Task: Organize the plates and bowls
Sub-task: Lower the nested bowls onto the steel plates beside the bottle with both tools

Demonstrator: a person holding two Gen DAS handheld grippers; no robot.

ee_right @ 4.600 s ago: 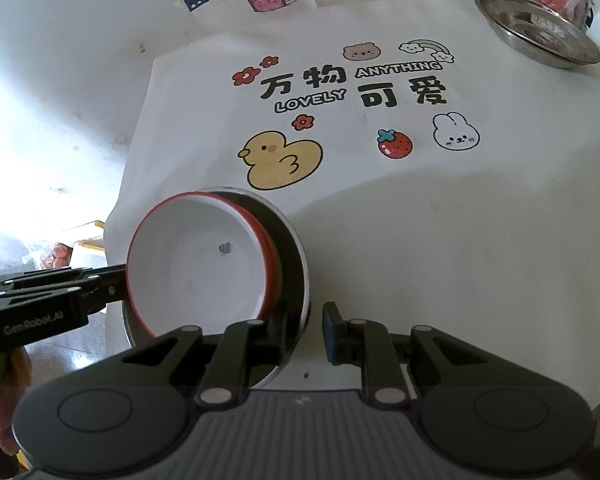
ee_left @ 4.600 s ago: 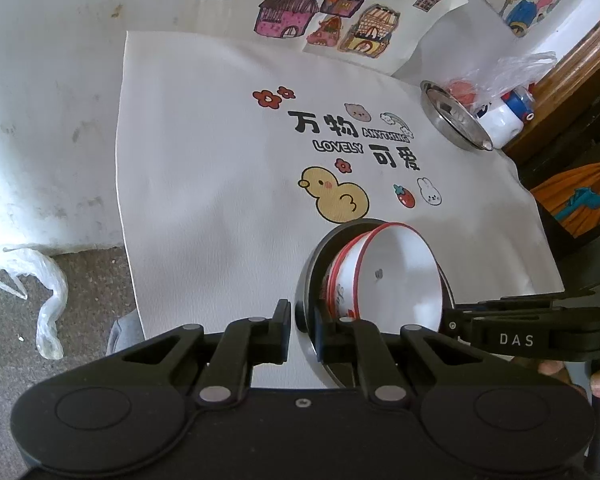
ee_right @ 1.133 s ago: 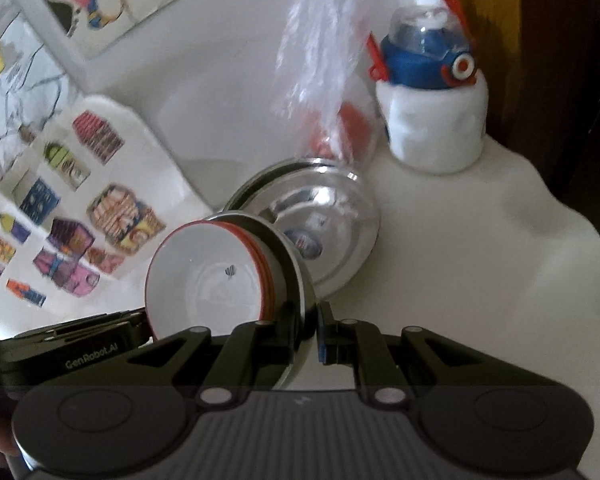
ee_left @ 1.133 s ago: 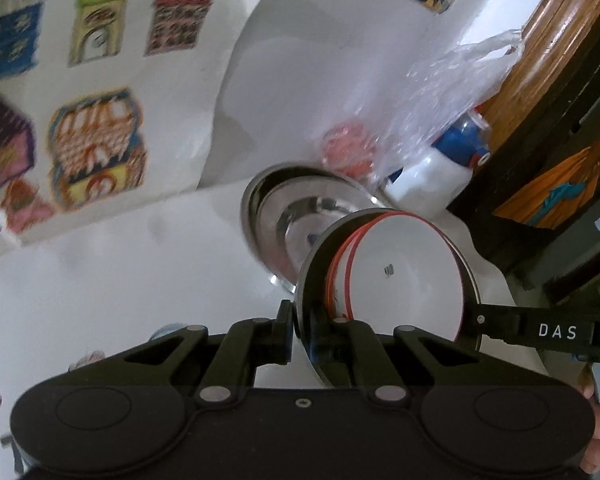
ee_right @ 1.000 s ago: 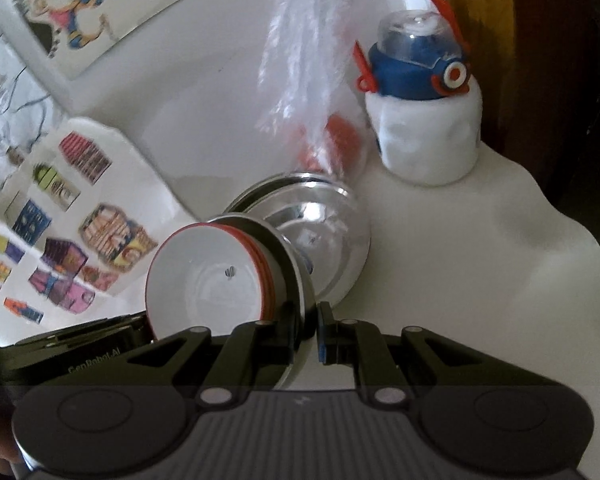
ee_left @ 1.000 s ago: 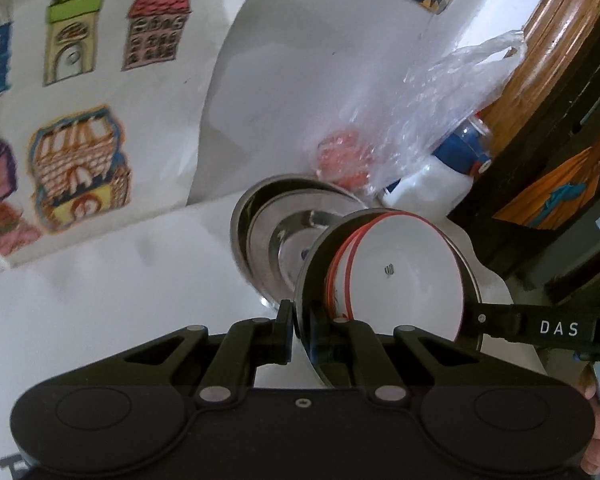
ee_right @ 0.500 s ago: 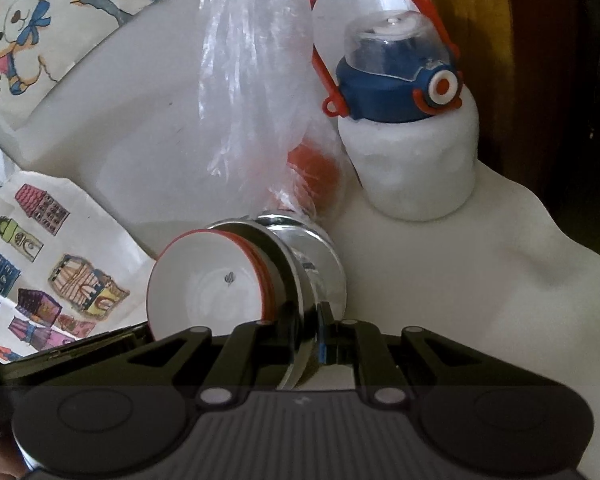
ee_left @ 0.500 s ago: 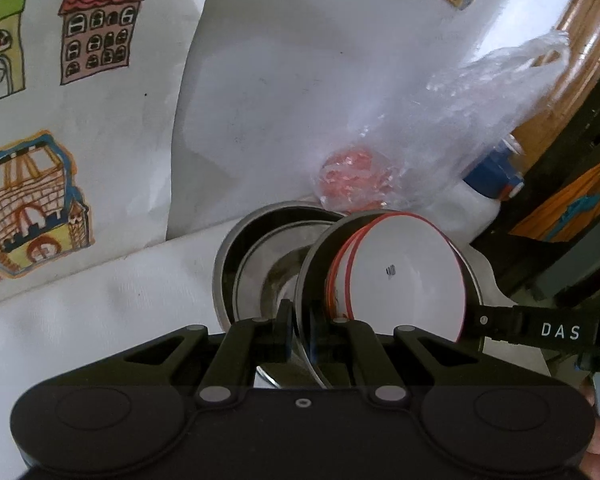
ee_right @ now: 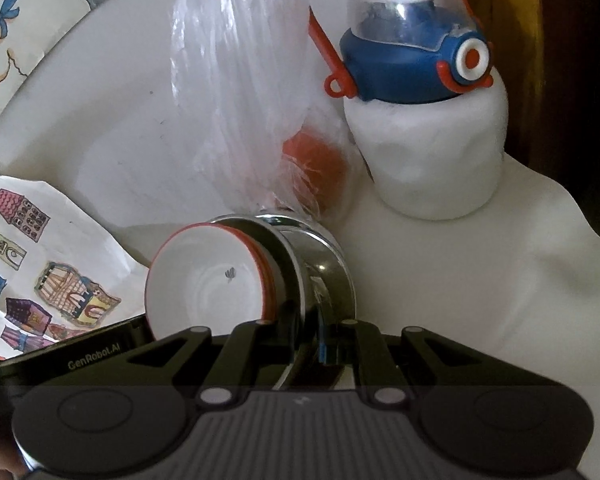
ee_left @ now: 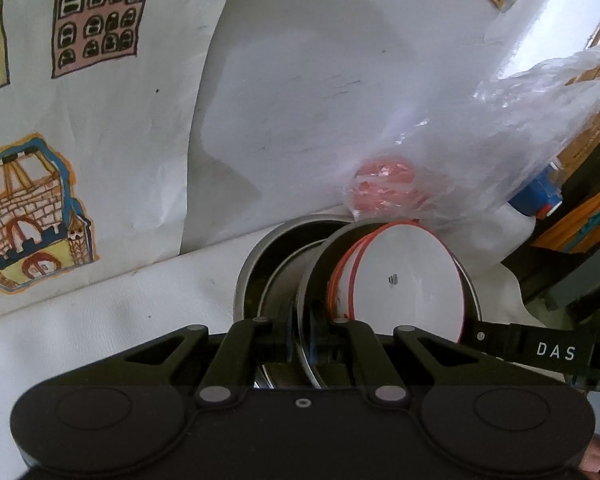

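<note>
1. My left claw (ee_left: 300, 338): both fingers pinched narrow on the rim of the steel plate (ee_left: 306, 300), gripping it from the left side, camera angled down and forward toward the wall.

2. My right claw (ee_right: 318, 340): fingers likewise clamped close on the same steel plate (ee_right: 296, 264), at its opposite edge. A bit of my hand (ee_left: 594, 458) shows at the lower right of the left view.

3. Steel plate: held between the 2 claws and carrying the white bowl with a red rim (ee_left: 404, 280), which sits inside it. From the right view the bowl (ee_right: 208, 280) faces left, its inner face showing 1 small dark mark.

4. Second steel plate (ee_left: 268, 256): lies on the white-covered tabletop (ee_left: 100, 316) just behind and under the held one; whether the 2 plates touch I cannot tell.

5. Clear plastic bag (ee_right: 240, 80): just beyond the plates, with something red (ee_right: 316, 156) inside.

6. White bottle with a blue cap and red strap (ee_right: 428, 128): right of the bag, standing upright.

7. Paper sheets with drawn houses (ee_left: 60, 100): against the wall, far left.
</note>
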